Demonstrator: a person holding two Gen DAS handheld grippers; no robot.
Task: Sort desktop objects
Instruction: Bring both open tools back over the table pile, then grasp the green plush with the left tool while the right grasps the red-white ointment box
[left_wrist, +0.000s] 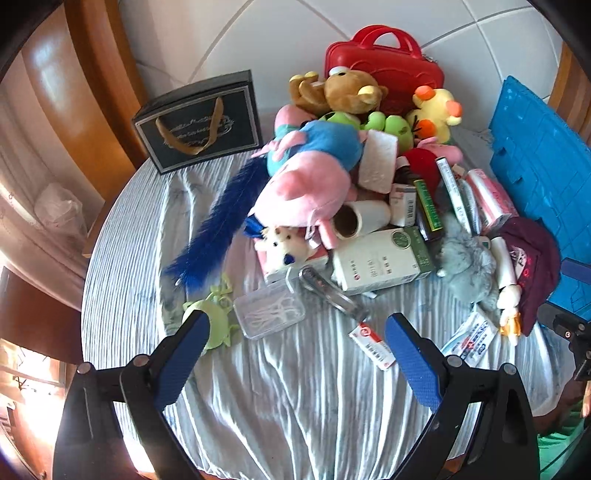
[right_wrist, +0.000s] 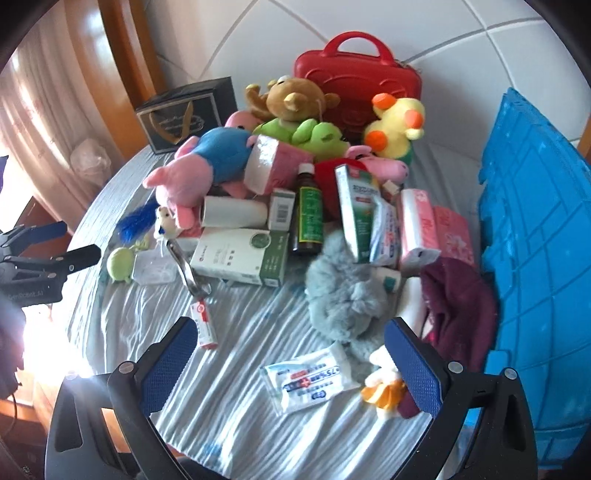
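- Left gripper (left_wrist: 297, 332): fingers spread wide, holding nothing, hovering over the striped tabletop (left_wrist: 295, 398).
- Just past its left finger: green turtle toy (left_wrist: 218, 325); between the fingers, a clear plastic box (left_wrist: 269, 312).
- Beyond: heap of plush toys, pink pig (left_wrist: 306, 184) on top, white-green carton (left_wrist: 380, 260) at the near edge.
- Right gripper (right_wrist: 290, 339): fingers spread, empty.
- Between its fingers: wipes packet (right_wrist: 308, 380); grey fluffy toy (right_wrist: 343, 295) beyond.
- Right of its right finger: blue crate (right_wrist: 535, 258).
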